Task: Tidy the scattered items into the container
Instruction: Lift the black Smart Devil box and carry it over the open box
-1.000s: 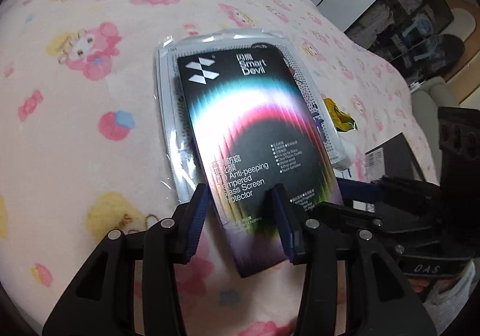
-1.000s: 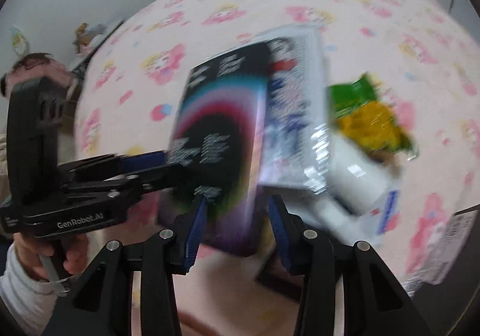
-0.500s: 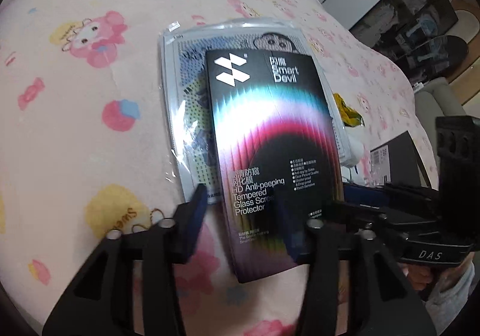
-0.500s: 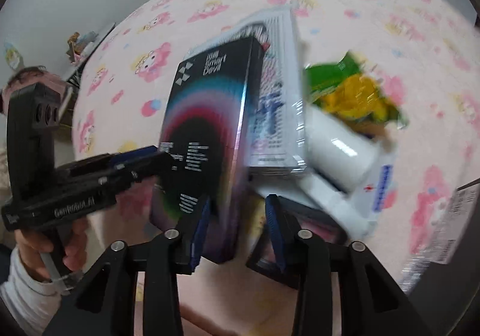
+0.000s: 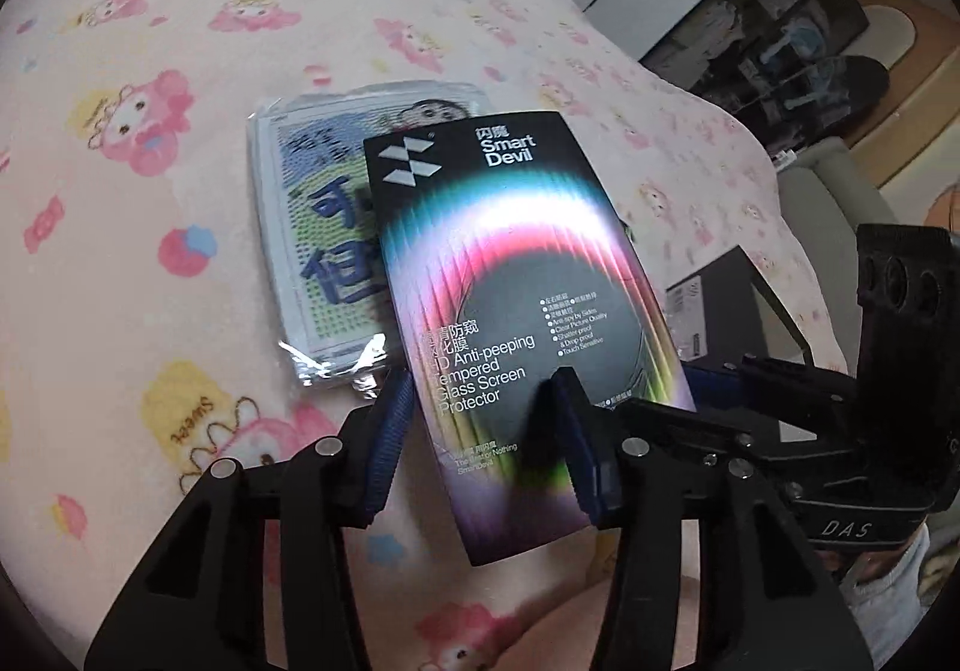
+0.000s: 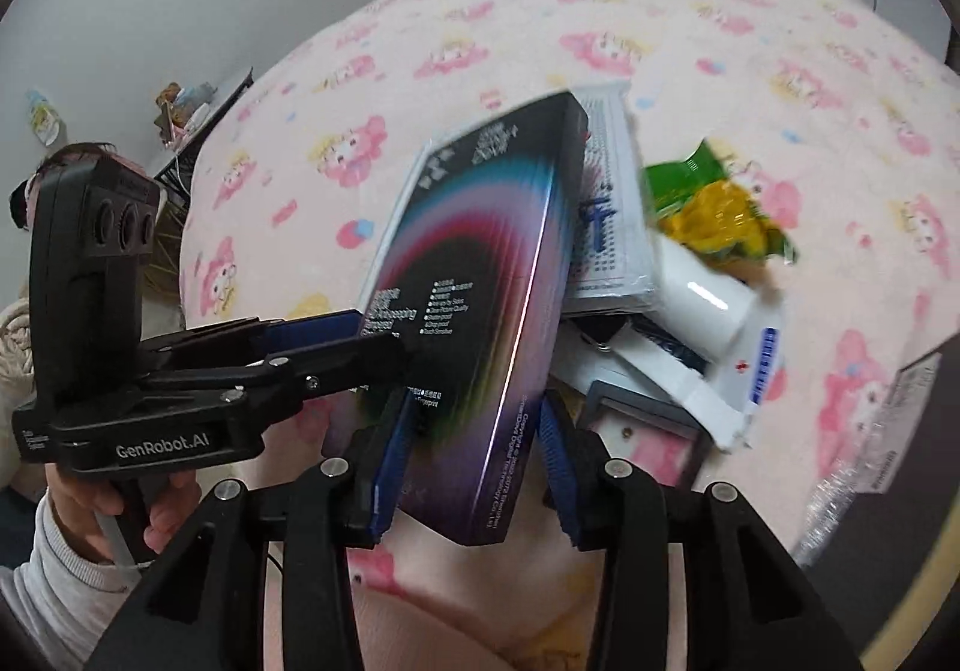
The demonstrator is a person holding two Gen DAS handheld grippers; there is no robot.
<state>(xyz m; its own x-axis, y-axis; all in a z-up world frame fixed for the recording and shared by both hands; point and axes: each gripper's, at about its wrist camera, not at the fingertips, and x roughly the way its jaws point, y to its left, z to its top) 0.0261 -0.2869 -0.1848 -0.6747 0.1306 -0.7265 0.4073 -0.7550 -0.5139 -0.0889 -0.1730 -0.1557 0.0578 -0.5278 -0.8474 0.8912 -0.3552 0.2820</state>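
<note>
A black "Smart Devil" screen protector box is raised off the pink blanket and tilted. My left gripper is shut on its lower end, one pad on the printed face and one at its left edge. My right gripper is shut on the same box, with blue pads against both faces. From the left wrist view the right gripper reaches in from the right. A dark container with a white label sits at the blanket's right edge.
On the blanket lie a bagged bead-pattern kit, a green and yellow snack packet, a white roll, a white and blue package and a dark picture frame. A hand holds the left gripper's handle. Shelves stand beyond the bed.
The box has come up off the pile and tilted, uncovering more of the bead kit beneath it. Both grippers have stayed at the same width around it.
</note>
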